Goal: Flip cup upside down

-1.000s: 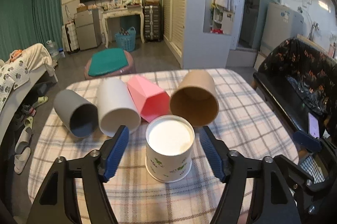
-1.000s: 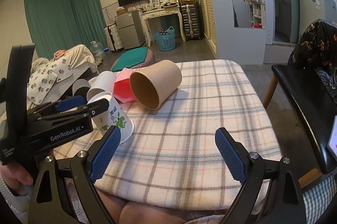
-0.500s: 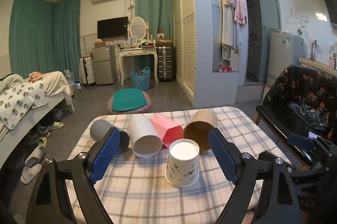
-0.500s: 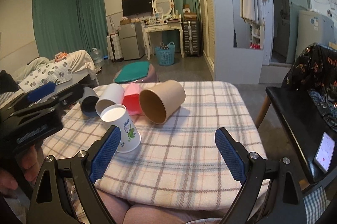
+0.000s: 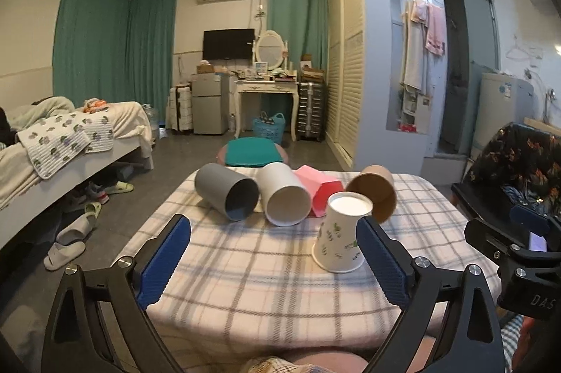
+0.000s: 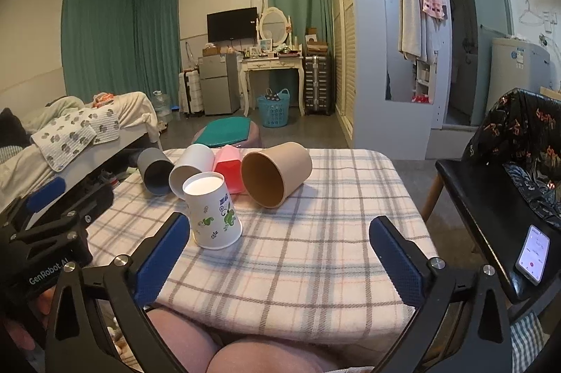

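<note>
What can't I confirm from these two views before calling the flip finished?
- Printed paper cup: its rim meets the checked tablecloth, so the inside is hidden in both views.
- Pink cup: its mouth is blocked by the white cup and paper cup.
- Phone on the black chair: text too small, right wrist view.

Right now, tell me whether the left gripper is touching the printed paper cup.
Apart. The right wrist view shows the left gripper off to the side, with bare tablecloth between it and the printed paper cup.

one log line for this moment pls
paper cup upside down on table | left gripper open, empty | right gripper open, empty
</note>
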Motion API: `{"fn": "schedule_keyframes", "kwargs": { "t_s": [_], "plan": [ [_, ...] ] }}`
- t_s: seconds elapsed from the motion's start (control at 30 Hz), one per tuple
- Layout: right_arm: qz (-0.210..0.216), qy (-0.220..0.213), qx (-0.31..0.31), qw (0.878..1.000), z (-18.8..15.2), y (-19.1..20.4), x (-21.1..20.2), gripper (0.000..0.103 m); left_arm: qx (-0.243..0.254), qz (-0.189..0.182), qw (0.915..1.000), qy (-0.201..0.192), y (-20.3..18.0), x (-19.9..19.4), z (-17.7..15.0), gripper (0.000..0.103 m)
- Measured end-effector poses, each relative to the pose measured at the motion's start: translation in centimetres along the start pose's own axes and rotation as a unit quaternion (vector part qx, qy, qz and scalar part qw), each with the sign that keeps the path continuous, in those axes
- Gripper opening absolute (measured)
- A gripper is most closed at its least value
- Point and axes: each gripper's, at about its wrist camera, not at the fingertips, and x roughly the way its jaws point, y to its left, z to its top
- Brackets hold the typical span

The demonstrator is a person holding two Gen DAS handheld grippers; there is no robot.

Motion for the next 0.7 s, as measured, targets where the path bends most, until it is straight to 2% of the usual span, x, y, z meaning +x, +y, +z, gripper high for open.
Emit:
{"fn": "schedule_keyframes", "kwargs": {
  "t_s": [0.2, 0.4, 0.6, 0.7],
  "plan": [
    [0.007, 0.004, -0.004, 1.0, -1.0, 0.5, 0.8, 0.103, -0.004, 0.013, 0.9998, 0.013, 0.7, 0.4, -1.0, 0.101],
    [-0.001, 0.009, -0.002, 1.0, -1.2, 0.4, 1.4, 0.103, -0.001, 0.008, 0.9997, 0.022, 0.8, 0.8, -1.4, 0.102],
    [-0.004, 0.012, -0.002, 1.0, -1.4, 0.3, 1.6, 0.103, 0.004, 0.006, 0.9997, 0.022, 0.7, 0.5, -1.6, 0.102],
    [-0.002, 0.012, -0.004, 1.0, -1.4, 0.4, 1.6, 0.103, 0.006, 0.017, 0.9996, 0.021, 0.8, 0.3, -1.6, 0.102]
  ]
}}
